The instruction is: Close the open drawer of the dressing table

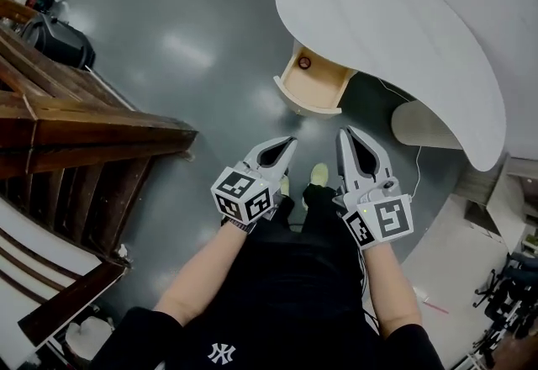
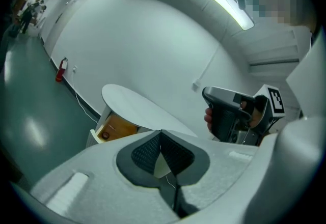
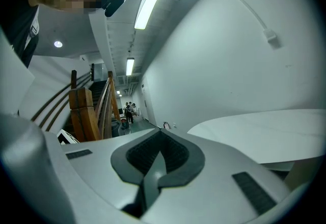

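Left tongs [image 1: 288, 144] and right tongs [image 1: 345, 134] both pinched together, empty, aimed at the open drawer [image 1: 324, 82], apparently set for a push.

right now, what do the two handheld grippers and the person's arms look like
Both the left gripper and right gripper are light grey plastic, tapering to pointed jaws lined with dark ribbed pads. Each carries a white cube with black square markers. The person wears black short sleeves.

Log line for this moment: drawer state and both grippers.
drawer: open, untouched | left gripper: shut, empty, apart from drawer | right gripper: shut, empty, apart from drawer | push: not yet begun
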Available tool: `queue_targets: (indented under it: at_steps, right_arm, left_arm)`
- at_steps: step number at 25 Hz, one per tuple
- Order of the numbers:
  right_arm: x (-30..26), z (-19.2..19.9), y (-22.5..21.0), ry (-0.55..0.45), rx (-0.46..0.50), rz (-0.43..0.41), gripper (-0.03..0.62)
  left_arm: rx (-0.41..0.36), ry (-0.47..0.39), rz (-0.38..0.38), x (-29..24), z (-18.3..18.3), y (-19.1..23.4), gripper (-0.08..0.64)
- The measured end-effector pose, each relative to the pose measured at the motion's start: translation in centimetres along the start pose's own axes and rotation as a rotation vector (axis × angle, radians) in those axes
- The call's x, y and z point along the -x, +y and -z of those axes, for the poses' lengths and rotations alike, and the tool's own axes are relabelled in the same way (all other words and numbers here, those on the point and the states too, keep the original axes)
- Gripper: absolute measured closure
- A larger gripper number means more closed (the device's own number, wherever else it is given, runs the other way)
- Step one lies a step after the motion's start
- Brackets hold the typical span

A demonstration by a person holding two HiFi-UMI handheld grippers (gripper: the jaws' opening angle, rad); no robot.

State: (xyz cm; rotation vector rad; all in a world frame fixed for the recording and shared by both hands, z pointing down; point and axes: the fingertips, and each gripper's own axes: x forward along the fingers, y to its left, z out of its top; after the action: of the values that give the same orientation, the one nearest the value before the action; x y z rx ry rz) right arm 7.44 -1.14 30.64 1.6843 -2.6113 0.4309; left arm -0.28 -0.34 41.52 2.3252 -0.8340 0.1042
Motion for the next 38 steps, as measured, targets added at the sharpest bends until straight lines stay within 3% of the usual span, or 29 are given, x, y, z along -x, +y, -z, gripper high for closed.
queue_targets:
  at_steps: [12, 20, 25, 32, 38]
  right_arm:
    - [-8.4, 7.6, -5.1, 0.078, 0.030, -0.136, 0.577]
    - [-11.8, 13.0, -7.4, 0.092, 0.012, -0.160, 0.577]
    - [-12.2, 16.1, -6.8, 0.100, 0.037, -0.153, 0.577]
    - [-12.3, 18.8, -6.1, 0.105, 0.027, -0.161, 0.577]
    - [-12.5, 20.2, -6.1, 0.113, 0.017, -0.153, 0.577]
  left_arm:
    - [0.298, -0.027, -0.069, -8.0, 7.8, 11.5, 0.549]
    - [0.456, -0.045, -0.097, -12.1, 15.1, 17.7, 0.549]
    - [0.500, -0.061, -0.085, -13.9, 17.8, 20.4, 0.546]
    - [0.535, -0.055, -0.056, -15.8, 20.9, 22.6, 0.483]
    - [0.581, -0.088, -0.009, -16.9, 21.8, 23.5, 0.460]
